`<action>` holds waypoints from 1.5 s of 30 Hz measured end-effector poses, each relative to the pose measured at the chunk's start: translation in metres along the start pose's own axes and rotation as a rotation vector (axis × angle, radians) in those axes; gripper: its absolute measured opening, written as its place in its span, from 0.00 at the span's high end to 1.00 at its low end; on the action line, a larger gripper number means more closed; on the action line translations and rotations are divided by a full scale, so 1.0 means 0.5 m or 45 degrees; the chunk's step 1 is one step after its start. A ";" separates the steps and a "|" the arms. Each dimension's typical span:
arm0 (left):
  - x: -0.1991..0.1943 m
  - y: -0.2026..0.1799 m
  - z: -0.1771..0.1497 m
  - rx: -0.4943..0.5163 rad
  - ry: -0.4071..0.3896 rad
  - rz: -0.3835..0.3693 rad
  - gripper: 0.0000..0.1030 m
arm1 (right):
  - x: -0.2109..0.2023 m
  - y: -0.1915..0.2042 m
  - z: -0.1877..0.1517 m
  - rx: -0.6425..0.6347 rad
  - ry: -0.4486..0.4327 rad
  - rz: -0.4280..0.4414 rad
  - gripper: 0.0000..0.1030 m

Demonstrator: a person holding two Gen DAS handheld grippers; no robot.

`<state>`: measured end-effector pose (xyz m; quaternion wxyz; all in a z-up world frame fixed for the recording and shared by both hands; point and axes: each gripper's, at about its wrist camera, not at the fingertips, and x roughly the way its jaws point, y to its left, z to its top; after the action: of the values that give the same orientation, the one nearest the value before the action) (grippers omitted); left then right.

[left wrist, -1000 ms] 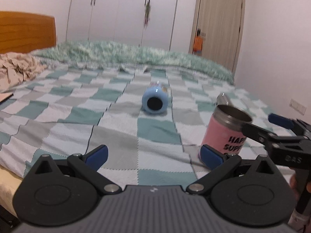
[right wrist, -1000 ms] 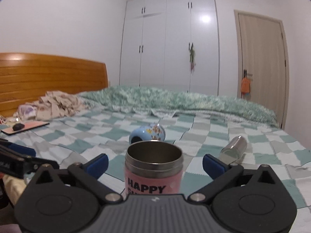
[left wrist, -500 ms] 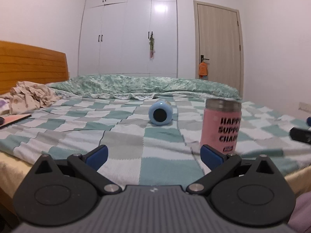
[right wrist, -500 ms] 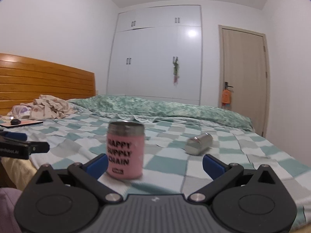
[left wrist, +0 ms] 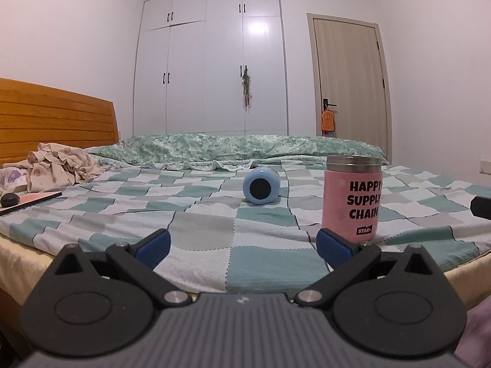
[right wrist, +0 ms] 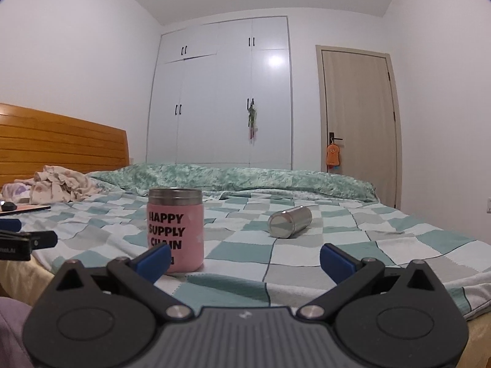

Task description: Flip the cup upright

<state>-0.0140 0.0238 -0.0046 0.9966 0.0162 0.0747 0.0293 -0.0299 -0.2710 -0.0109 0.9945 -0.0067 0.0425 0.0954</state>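
A pink cup [left wrist: 353, 202] with a steel rim and black lettering stands upright near the front edge of the checked bed; it also shows in the right wrist view [right wrist: 175, 230]. A blue cup [left wrist: 260, 185] lies on its side mid-bed, its base facing me. A steel cup [right wrist: 290, 222] lies on its side to the right of the pink one. My left gripper [left wrist: 244, 247] is open and empty, low at the bed's front edge. My right gripper [right wrist: 245, 260] is open and empty, right of the pink cup and apart from it.
The bed's checked cover [left wrist: 264, 263] runs to a rolled green duvet [left wrist: 233, 147] at the back. Crumpled clothes [left wrist: 58, 165] and a flat book with a black object [left wrist: 27, 199] lie at the left by the wooden headboard. Wardrobe and door stand behind.
The right gripper has drawn back and to the right, off the pink cup, which stays upright. Both grippers have dropped low and level at the bed's front edge.
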 end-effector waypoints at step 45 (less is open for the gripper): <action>-0.012 0.001 0.001 -0.008 -0.025 -0.009 0.00 | -0.009 0.009 -0.003 -0.019 -0.024 0.000 0.00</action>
<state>-0.0196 0.0237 -0.0032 0.9975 0.0129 0.0648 0.0258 -0.0350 -0.2675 -0.0118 0.9948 -0.0133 0.0322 0.0958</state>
